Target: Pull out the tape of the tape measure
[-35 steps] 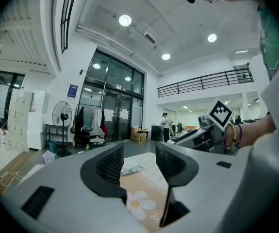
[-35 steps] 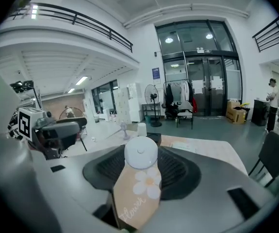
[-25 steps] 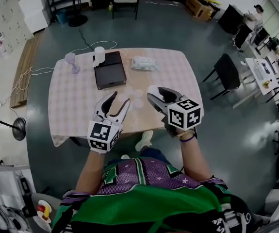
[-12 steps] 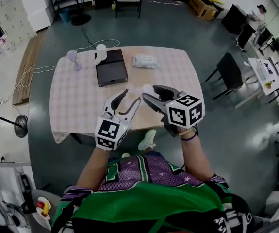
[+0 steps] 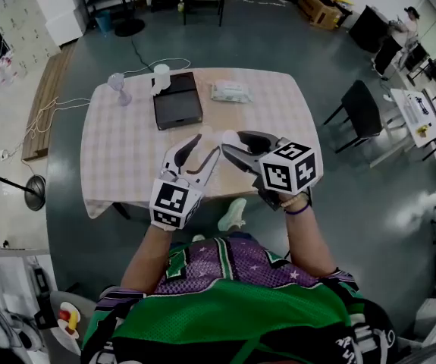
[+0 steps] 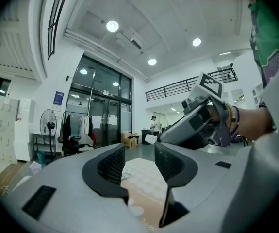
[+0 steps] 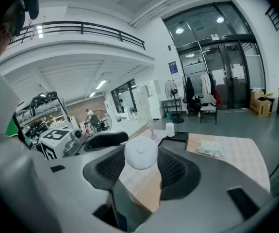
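The right claw [image 5: 231,141] grips the tape measure [image 7: 140,153], a small white round case, pinched between both pads near their tips and held in the air above the near part of the surface [image 5: 119,150]. The left claw [image 6: 139,154] is open with nothing between its pads; its jaws have just been closing a little. Its tips sit just beside the right claw's, close to the case. On the far part of the checked surface lie a black box [image 5: 177,101] and a white packet [image 5: 230,92], well apart from both claws
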